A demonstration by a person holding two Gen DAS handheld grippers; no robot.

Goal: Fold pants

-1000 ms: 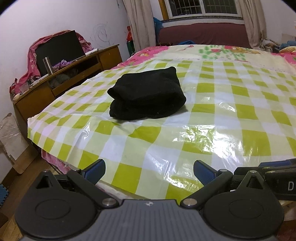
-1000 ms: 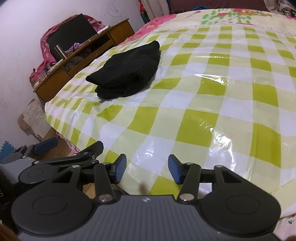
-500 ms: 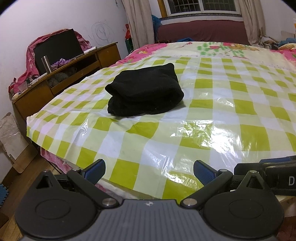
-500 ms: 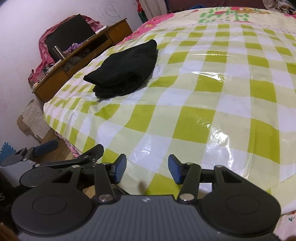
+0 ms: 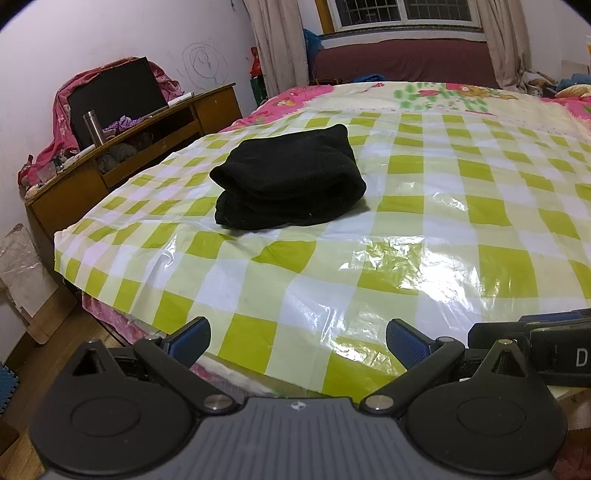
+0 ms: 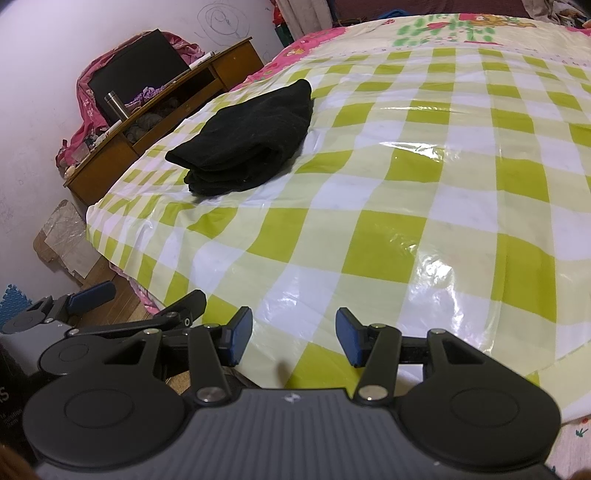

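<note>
1. I am holding my left gripper (image 5: 295, 341) at the near edge of the bed, its blue-padded fingers (image 5: 188, 339) spread wide with nothing between them.
2. I am holding my right gripper (image 6: 293, 336) just beside it, fingers (image 6: 240, 334) parted at a narrower gap than the left — also gripping nothing. From the right camera the left gripper (image 6: 136, 306) is showing at the lower left, over the floor beside the bed.
3. The pants (image 5: 288, 182) are lying folded into a thick black bundle on the checked sheet (image 5: 369, 266), well apart from both grippers; in the right camera the pants (image 6: 247, 138) are sitting up and to the left, toward the left edge of the bed.
4. The checked sheet (image 6: 369, 229) — green and white, shiny like plastic — is covering the near part of the bed, and glare is showing on it close to the grippers.
5. A flowered pink and yellow bedspread (image 5: 443, 96) is showing beyond the sheet, toward the window (image 5: 402, 13).
6. A wooden desk (image 5: 122, 155) is standing along the wall left of the bed, with a metal flask (image 5: 93, 127) upright on top and a dark screen (image 5: 114, 94) behind it, draped with pink cloth.
</note>
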